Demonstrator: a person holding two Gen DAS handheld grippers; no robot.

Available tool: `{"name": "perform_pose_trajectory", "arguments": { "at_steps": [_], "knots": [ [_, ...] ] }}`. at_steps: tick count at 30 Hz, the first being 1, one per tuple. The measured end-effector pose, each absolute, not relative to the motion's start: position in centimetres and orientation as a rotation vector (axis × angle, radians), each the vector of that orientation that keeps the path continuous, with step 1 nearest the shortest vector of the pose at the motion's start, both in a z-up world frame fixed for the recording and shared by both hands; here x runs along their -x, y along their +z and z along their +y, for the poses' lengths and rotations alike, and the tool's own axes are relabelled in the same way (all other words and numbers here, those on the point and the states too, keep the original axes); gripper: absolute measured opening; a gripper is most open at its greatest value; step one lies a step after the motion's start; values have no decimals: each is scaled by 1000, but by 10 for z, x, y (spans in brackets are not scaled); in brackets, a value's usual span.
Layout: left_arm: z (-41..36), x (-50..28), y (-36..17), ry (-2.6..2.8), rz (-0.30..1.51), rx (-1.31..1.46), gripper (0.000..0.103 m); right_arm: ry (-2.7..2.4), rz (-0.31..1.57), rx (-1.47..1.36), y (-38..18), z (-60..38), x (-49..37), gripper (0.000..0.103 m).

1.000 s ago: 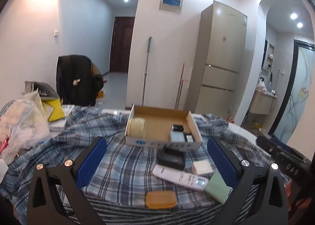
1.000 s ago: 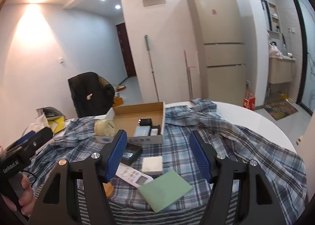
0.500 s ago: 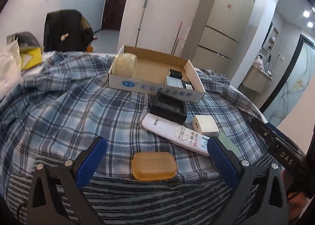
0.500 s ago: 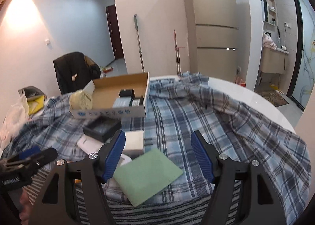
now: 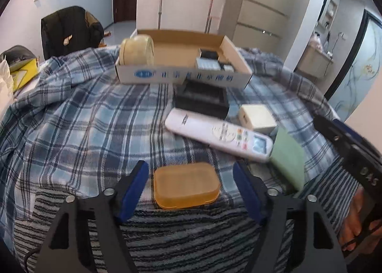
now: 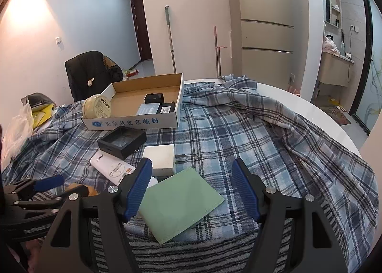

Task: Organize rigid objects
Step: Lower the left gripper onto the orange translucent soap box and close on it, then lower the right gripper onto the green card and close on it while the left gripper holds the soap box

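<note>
My left gripper (image 5: 189, 178) is open, its blue pads on either side of an orange plastic case (image 5: 186, 185) lying on the plaid cloth, not touching it. My right gripper (image 6: 192, 183) is open over a green flat card (image 6: 180, 203). A white remote (image 5: 218, 137), a white adapter (image 5: 257, 116) and a black tray (image 5: 201, 100) lie behind. A cardboard box (image 5: 183, 76) holds a cream jar (image 5: 136, 51) and small dark items. The box also shows in the right wrist view (image 6: 133, 122).
A plaid shirt (image 6: 262, 134) covers the round white table (image 6: 298, 106). A black chair with a coat (image 6: 88, 72) stands at the back left. Bags (image 5: 14, 70) lie at the left edge. The right gripper's body (image 5: 353, 153) shows at the right in the left wrist view.
Both grippers have dropped and moved forward towards the objects. The left one now brackets the orange case; the right one now sits over the green card.
</note>
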State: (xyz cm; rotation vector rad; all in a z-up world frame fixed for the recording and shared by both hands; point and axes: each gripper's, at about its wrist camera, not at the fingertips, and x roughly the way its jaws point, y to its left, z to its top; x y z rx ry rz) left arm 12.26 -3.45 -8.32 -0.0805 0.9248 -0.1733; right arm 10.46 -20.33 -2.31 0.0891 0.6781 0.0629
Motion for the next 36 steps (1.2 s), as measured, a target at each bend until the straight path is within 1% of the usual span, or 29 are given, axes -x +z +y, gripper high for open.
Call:
{"name": "perform_pose_trajectory", "arguments": {
  "at_steps": [1, 4, 13, 29, 32, 36],
  "knots": [
    [-34, -124, -86, -173, 938, 81, 73, 64, 677, -89, -23, -203, -104, 68],
    [-35, -127, -91, -169, 965, 77, 63, 67, 682, -92, -23, -204, -104, 68],
    [-39, -131, -96, -168, 1002, 56, 63, 79, 711, -99, -27, -204, -109, 68],
    [-45, -133, -99, -157, 998, -1, 63, 75, 719, -108, -28, -205, -109, 68],
    [-34, -132, -95, -188, 970, 75, 63, 71, 713, -105, -28, -205, -109, 68],
    [-19, -116, -69, -163, 810, 133, 63, 64, 731, -117, -31, -209, -112, 68]
  ]
}}
